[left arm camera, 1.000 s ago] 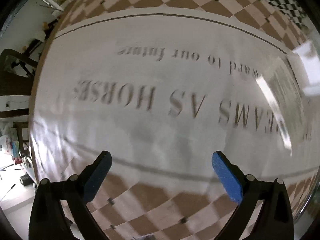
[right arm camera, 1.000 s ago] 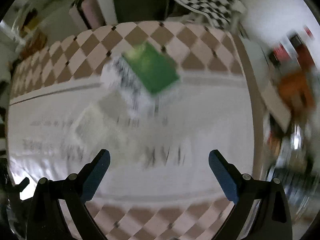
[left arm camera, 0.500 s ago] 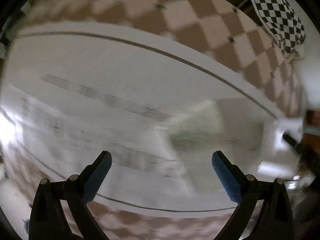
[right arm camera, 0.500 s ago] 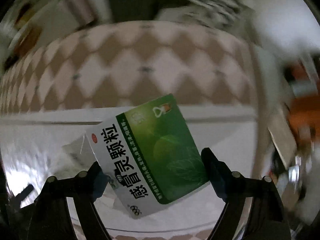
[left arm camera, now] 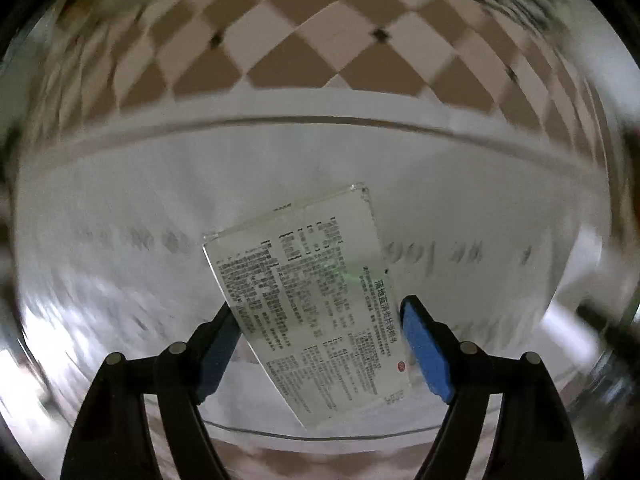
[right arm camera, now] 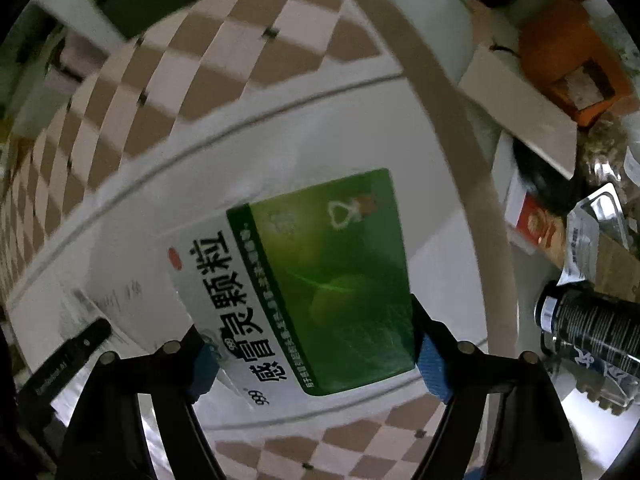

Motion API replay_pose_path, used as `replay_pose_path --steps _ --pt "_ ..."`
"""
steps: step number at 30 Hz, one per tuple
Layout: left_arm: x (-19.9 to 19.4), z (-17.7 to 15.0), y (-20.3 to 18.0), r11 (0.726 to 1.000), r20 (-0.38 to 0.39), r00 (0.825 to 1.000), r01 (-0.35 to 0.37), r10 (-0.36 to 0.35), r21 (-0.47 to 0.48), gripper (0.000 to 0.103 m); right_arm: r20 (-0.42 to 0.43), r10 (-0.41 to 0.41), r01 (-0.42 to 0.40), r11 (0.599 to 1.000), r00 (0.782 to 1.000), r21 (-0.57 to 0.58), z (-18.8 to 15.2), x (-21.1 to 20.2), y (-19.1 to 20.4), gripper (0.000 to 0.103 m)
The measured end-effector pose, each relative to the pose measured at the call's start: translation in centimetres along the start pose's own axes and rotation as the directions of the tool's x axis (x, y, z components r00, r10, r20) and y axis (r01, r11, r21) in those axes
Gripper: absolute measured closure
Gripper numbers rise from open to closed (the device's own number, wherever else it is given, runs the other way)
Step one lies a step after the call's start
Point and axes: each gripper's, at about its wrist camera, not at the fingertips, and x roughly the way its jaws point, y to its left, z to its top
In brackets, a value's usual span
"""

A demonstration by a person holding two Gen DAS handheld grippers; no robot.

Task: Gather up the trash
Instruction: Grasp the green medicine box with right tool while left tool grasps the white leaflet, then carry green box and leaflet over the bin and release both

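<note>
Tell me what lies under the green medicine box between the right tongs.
The green medicine box lies on a white printed tablecloth with a brown checkered border. Whatever print or trash sits directly beneath the box is covered. The right tongs are closing around it.

1. A lived-in home room: a table under a tan-and-cream checked cloth [right arm camera: 248,64] with a white printed centre panel [left arm camera: 160,184].
2. Household clutter lies beside the table: an open brown cardboard carton [right arm camera: 520,112], an orange bag [right arm camera: 568,48], and a dark labelled can [right arm camera: 596,324].
</note>
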Motion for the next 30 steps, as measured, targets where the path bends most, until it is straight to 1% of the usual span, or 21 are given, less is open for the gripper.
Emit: replay_pose_path --steps 2,3,4,6,7,9,10,12,14,15,16,20,22,23,24,26,28,30 --pt "0.5 -0.8 0.5 0.995 0.000 0.999 -0.040 0.040 0.093 0.026 -0.027 0.004 -0.005 0.999 1.000 -0.032 -0.2 0.5 0.4 0.021" --pt "0.9 -1.2 1.1 0.994 -0.006 1.000 -0.025 0.025 0.103 0.025 -0.033 0.003 -0.005 0.999 0.999 -0.047 -0.5 0.6 0.7 0.021" --pt "1.1 -1.7 1.7 0.996 -0.014 1.000 -0.009 0.010 0.091 0.023 -0.030 0.005 -0.007 0.999 1.000 -0.053 -0.5 0.6 0.8 0.021" --pt "2.0 -1.5 2.7 0.999 -0.062 0.998 0.021 -0.019 0.043 0.023 -0.018 0.011 -0.012 0.998 1.000 -0.054 -0.4 0.7 0.9 0.021" --pt "2.3 -1.6 2.9 0.999 -0.072 0.997 0.031 -0.029 0.026 0.022 -0.012 0.014 -0.015 0.999 1.000 -0.044 -0.3 0.8 0.8 0.021" --pt "2.4 -1.8 2.9 1.000 -0.054 0.998 0.013 -0.012 0.021 0.023 0.000 0.037 -0.037 0.999 0.999 -0.019 -0.1 0.8 0.5 0.021" --pt "2.4 -1.7 3.0 1.000 -0.041 0.999 0.015 -0.015 0.012 0.024 0.009 0.047 -0.047 0.999 0.999 -0.013 0.2 0.8 0.4 0.021" --pt "2.2 -2.5 1.7 1.000 -0.003 1.000 0.027 -0.027 -0.001 0.026 0.041 0.049 -0.048 0.999 0.998 -0.010 0.5 0.7 0.6 0.021" --pt "1.6 -3.8 1.1 1.000 0.029 0.999 0.014 -0.014 0.019 0.027 0.066 0.059 -0.058 0.998 0.996 -0.009 0.8 0.3 0.5 0.026" --pt "0.9 -4.7 0.8 1.000 0.042 0.999 0.003 -0.004 0.030 0.027 0.074 0.058 -0.058 0.998 0.996 -0.013 0.8 0.1 0.5 0.026" --pt "0.7 -4.3 0.0 0.999 0.057 0.998 -0.011 0.009 0.041 0.027 0.087 0.060 -0.058 0.998 0.994 -0.016 0.5 -0.6 0.5 0.026" --pt "-1.5 -6.7 1.6 0.997 0.132 0.991 -0.043 0.034 0.064 0.027 0.125 0.065 -0.063 0.998 0.990 -0.016 -0.9 -2.0 0.7 0.027" --pt "-3.4 -8.1 1.9 0.997 0.169 0.985 -0.047 0.035 0.065 0.027 0.145 0.070 -0.068 0.997 0.987 -0.021 -2.1 -2.6 0.8 0.027" --pt "-4.2 -8.8 2.1 0.997 0.186 0.982 -0.044 0.032 0.065 0.027 0.171 0.068 -0.065 0.998 0.983 -0.023 -3.0 -3.3 1.0 0.027" --pt "-5.2 -9.7 2.5 0.997 0.206 0.978 -0.043 0.029 0.064 0.027 0.192 0.071 -0.068 0.997 0.979 -0.023 -3.2 -3.1 -0.3 0.027" --pt "-7.0 -11.6 3.3 0.997 0.238 0.971 -0.039 0.022 0.069 0.027 0.237 0.080 -0.074 0.997 0.968 -0.035 -5.0 -4.2 0.1 0.027" --pt "-8.5 -13.9 4.2 0.995 0.273 0.962 -0.043 0.019 0.085 0.027 0.273 0.085 -0.072 0.996 0.958 -0.057 -7.5 -5.4 0.8 0.027" --pt "-10.1 -16.5 5.6 0.994 0.315 0.949 -0.043 0.010 0.097 0.027 0.293 0.096 -0.077 0.994 0.951 -0.078 -10.7 -6.7 2.4 0.027"
